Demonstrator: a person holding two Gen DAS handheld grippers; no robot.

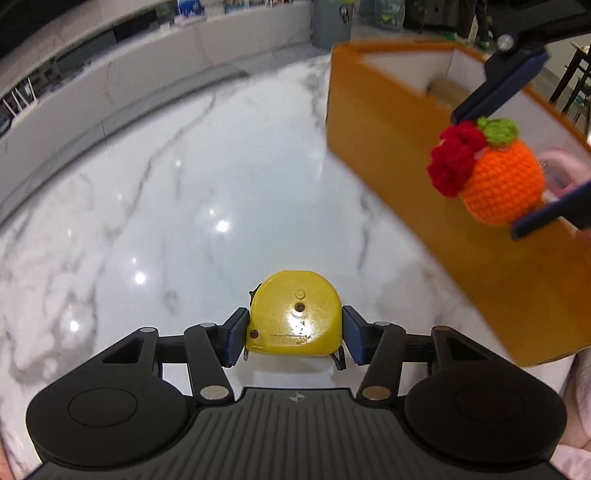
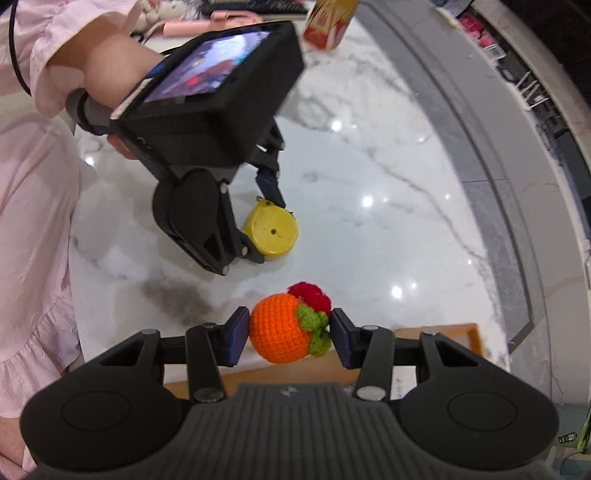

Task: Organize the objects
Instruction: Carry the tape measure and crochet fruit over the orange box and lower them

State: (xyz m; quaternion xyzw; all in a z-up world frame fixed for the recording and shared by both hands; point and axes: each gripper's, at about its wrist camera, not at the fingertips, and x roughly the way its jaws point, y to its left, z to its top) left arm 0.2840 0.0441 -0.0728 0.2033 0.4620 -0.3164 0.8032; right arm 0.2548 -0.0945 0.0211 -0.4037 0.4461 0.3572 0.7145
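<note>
Low over a white marble desk [image 1: 177, 206], the left gripper [image 1: 294, 334] is closed on a yellow tape measure [image 1: 295, 314], its two blue pads pressed against the case's opposite sides. From the right wrist view the tape measure [image 2: 272, 230] sits at or just above the desk surface, with the left gripper [image 2: 258, 221] reaching down to it from the person's left hand [image 2: 110, 70]; whether the case is touching the marble or lifted clear cannot be told.

Meanwhile the right gripper [image 2: 289, 334] has a crocheted orange fruit toy [image 2: 279, 330] pinched between its pads, green leaves and a red knitted flower [image 2: 310, 297] sitting at the toy's top. In the left wrist view the same toy [image 1: 498, 181] hangs in the right gripper [image 1: 491, 173] over the near wall of an orange box [image 1: 424, 155], which stands on the desk to the right of the tape measure and well apart from it. Inside the box a brownish item shows at the far end and a pink one [image 1: 561, 166] near the toy, both too blurred to name.

A red and white carton [image 2: 328, 22] stands at the desk's far edge in the right wrist view. The person wears a pink sleeve [image 2: 33, 155].
</note>
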